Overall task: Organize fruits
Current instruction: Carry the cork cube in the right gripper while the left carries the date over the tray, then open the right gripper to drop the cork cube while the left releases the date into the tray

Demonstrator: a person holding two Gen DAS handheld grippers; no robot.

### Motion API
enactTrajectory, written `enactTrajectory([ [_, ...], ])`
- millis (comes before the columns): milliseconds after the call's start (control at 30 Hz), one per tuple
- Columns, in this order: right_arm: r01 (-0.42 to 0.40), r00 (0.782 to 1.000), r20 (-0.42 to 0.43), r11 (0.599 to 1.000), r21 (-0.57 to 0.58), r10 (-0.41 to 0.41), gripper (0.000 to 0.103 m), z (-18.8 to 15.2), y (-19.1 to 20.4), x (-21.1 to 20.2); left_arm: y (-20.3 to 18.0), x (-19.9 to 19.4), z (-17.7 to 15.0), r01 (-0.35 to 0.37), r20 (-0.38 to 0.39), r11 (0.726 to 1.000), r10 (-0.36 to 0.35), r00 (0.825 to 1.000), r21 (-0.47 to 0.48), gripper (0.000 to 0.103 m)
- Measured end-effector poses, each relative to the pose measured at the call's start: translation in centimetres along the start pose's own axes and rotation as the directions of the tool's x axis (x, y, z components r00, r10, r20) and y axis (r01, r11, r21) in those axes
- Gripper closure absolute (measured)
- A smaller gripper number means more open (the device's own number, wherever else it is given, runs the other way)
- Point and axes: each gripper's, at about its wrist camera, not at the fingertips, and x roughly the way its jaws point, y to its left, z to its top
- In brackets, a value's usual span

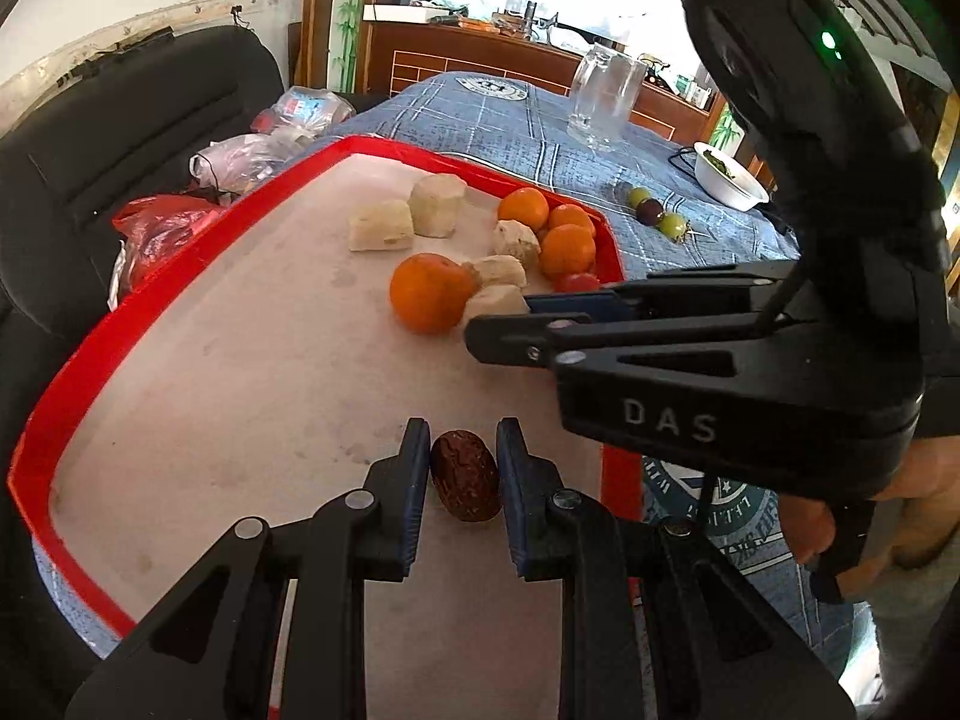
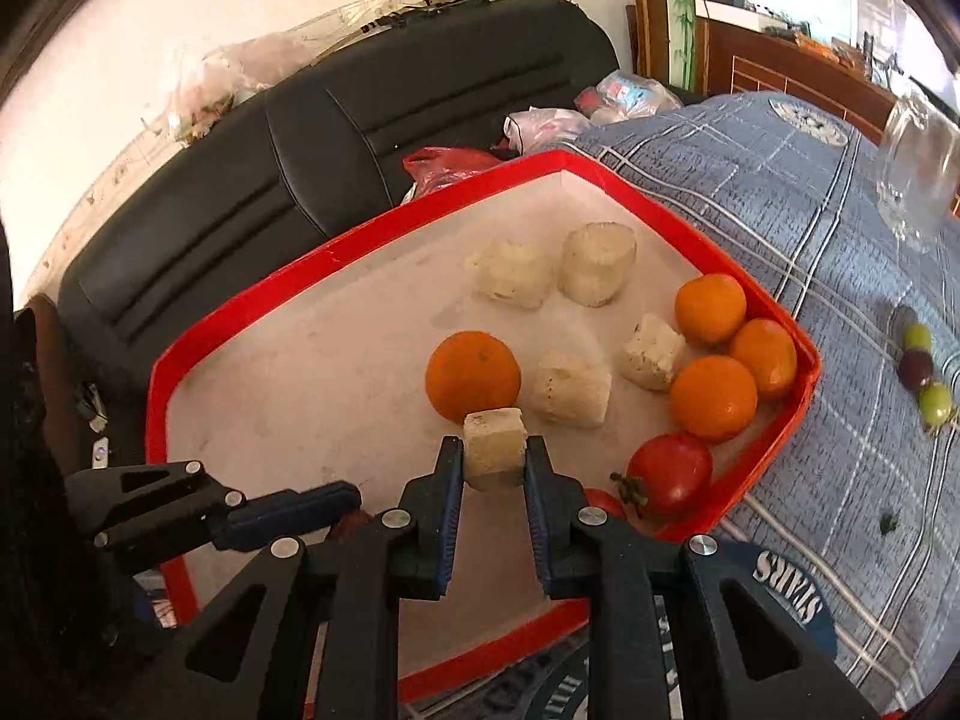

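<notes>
A red-rimmed tray (image 1: 66,372) with a white floor lies on a blue cloth. In the left wrist view my left gripper (image 1: 463,468) is shut on a dark wrinkled date (image 1: 465,483) near the tray's front. My right gripper (image 2: 495,459) is shut on a pale fruit chunk (image 2: 495,447) beside a lone orange (image 2: 473,375); this gripper also shows in the left wrist view (image 1: 528,318). Three oranges (image 2: 714,397) cluster at the tray's right corner, with several more pale chunks (image 2: 573,387) and a red tomato (image 2: 671,473).
A skewer of green and purple grapes (image 2: 918,369) lies on the cloth right of the tray. A glass jug (image 1: 606,96) and a white bowl (image 1: 729,177) stand further back. A black sofa (image 2: 300,168) with plastic bags (image 1: 240,159) lies behind the tray.
</notes>
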Motion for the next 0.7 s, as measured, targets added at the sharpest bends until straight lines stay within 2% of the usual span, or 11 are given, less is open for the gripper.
enactTrajectory([
  [167,0.019,1.0,0.001,1.0,-0.019,-0.019,0.083,0.2,0.1,0.3,-0.2,0.2,0.1,0.01,0.002,1.0,-0.01,1.0,-0.003,0.083],
  [467,-0.009,1.0,0.016,1.0,0.013,0.009,0.082,-0.2,-0.3,-0.6,0.0,0.3,-0.1,0.032,0.005,0.999,-0.031,0.999,-0.023,0.082],
  [600,-0.02,0.999,0.035,0.999,0.029,0.019,0.075,-0.5,-0.5,-1.5,0.0,0.2,-0.2,0.035,0.003,0.999,-0.035,0.999,-0.029,0.082],
  [667,-0.021,0.998,0.053,0.999,0.037,0.019,0.072,-0.6,-0.5,-2.3,0.1,0.0,-0.2,0.041,0.002,0.998,-0.041,0.999,-0.039,0.076],
  [700,-0.02,0.998,0.065,0.999,0.04,0.018,0.07,-0.8,-0.5,-2.8,0.1,-0.1,-0.2,0.042,0.004,0.998,-0.042,0.999,-0.041,0.067],
])
